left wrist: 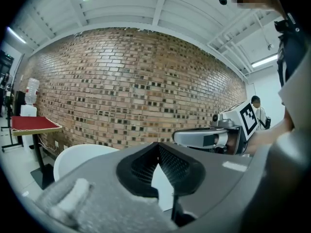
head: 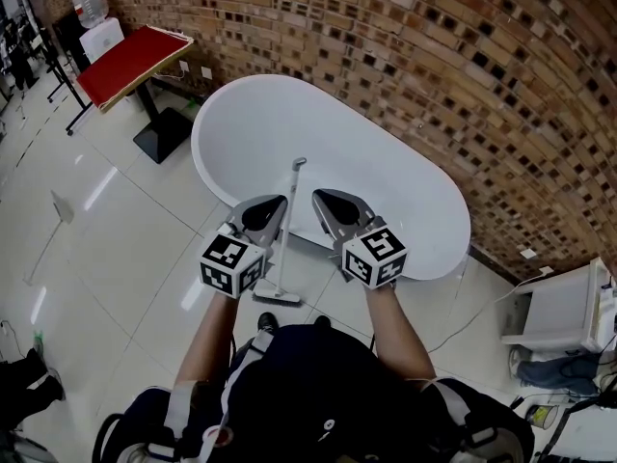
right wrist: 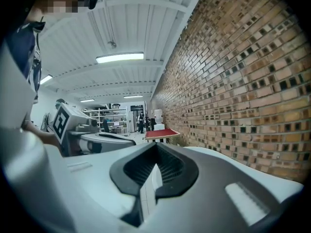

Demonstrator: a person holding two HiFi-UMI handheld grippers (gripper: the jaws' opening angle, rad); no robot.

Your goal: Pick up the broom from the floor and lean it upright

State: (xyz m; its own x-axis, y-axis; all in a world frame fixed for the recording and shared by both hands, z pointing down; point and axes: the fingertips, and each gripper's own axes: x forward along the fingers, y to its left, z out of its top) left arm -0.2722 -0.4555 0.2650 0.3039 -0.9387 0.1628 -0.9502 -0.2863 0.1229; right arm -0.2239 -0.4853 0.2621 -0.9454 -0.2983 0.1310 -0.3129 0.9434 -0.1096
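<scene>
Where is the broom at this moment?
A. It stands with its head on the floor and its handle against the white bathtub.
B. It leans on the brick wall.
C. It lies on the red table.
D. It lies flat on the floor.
A: in the head view the broom stands nearly upright, its head on the floor and its handle rising across the rim of the white bathtub.

slim grey broom (head: 293,198) upright before me
white oval tub (head: 386,162) behind it, brown brick wall (head: 434,66) behind that
</scene>
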